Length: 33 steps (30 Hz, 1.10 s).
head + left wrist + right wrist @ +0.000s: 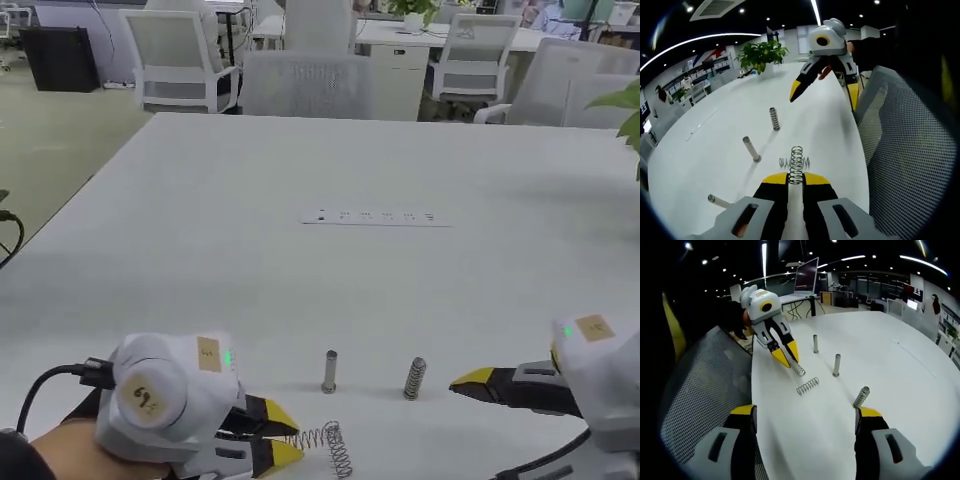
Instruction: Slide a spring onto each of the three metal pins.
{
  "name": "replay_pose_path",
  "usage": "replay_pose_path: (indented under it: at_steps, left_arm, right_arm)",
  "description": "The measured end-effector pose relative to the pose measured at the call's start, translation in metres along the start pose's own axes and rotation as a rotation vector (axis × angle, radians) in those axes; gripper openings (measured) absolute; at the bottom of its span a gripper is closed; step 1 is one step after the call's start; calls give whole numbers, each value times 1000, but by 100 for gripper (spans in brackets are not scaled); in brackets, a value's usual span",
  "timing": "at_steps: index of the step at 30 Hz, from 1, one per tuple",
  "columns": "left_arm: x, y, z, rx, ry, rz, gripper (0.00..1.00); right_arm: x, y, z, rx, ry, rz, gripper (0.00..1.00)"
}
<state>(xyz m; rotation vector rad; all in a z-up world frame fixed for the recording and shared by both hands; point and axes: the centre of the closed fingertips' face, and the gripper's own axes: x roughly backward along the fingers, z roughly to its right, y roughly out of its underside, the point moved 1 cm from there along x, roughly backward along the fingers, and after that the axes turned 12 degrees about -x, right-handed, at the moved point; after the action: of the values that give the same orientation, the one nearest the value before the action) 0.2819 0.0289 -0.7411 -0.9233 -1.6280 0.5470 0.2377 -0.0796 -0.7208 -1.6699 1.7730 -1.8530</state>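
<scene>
Left claw [796,177] grips a spring [796,154] by the near tabletop [300,170] edge; right claw [805,412] gapes open; the surface stretches wide beyond the pins [330,370].

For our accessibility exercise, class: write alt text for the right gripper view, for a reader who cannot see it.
The left gripper pinches one end of a spring in its fingers, a loose spring lying on the table beside it. Two bare pins stand nearby; a third pin, by the open right gripper, wears a fitted spring.
</scene>
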Motion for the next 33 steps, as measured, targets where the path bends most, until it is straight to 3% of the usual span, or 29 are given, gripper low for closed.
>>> replay_pose_path:
  at_steps: [17,33]
  left_arm:
    - [6,-12,2,-6,-14,31,2]
    - [8,-24,6,-20,-13,54,2]
  right_arm:
    - [-12,-22,-13,76,-60,24,56]
    - [-34,-36,-26,134,-138,4,39]
